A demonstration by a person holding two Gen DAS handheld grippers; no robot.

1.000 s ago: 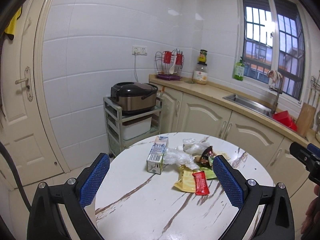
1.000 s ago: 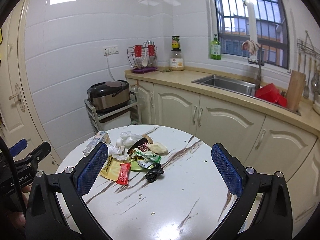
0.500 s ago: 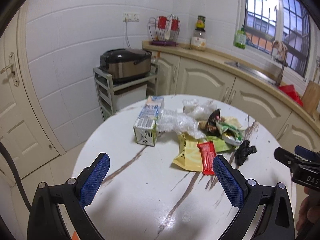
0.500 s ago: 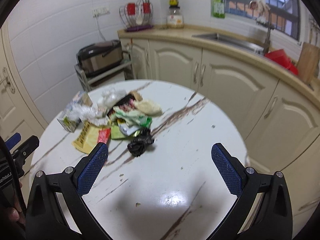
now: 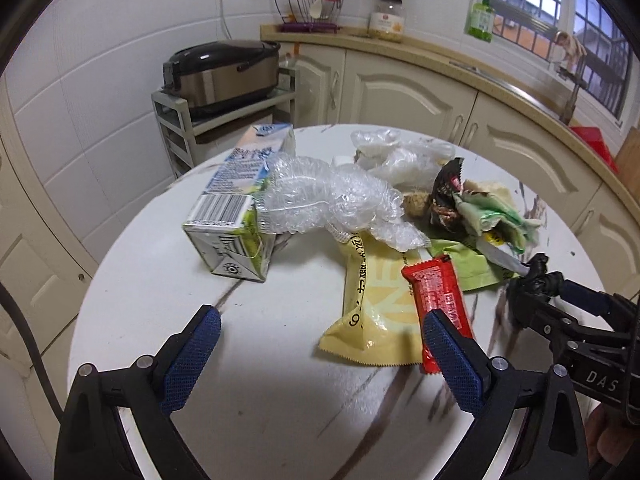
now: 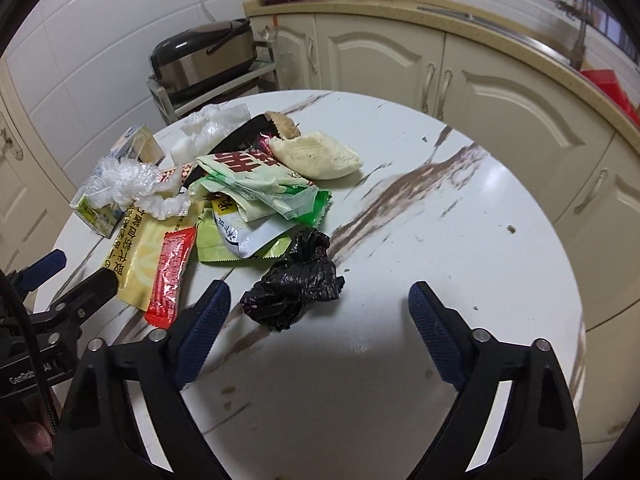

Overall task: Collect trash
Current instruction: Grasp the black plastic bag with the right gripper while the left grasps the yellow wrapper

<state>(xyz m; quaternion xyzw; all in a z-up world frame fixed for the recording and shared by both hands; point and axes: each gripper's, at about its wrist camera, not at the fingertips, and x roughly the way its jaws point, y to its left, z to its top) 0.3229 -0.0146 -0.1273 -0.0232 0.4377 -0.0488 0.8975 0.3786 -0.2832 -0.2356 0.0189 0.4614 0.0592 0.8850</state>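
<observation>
A heap of trash lies on the round marble table (image 5: 248, 400): a milk carton (image 5: 236, 220) on its side, crumpled clear plastic (image 5: 332, 200), a yellow packet (image 5: 376, 320), a red wrapper (image 5: 438, 300) and green wrappers (image 5: 472, 264). A crumpled black bag (image 6: 296, 284) lies nearest the front. My left gripper (image 5: 320, 328) hovers low before the yellow packet, jaws closing, nothing between them. My right gripper (image 6: 320, 300) hangs just in front of the black bag, jaws closing, pads apart from it.
A rack with a rice cooker (image 5: 220, 72) stands behind the table. Cream cabinets (image 6: 500, 92) and a counter with a sink curve along the right. A bread piece (image 6: 316, 156) lies at the heap's far side. The table's right half (image 6: 460, 220) holds only crumbs.
Both grippers have come down and forward toward the heap, which now looms much larger. Both pairs of jaws have narrowed a little, the right more than the left.
</observation>
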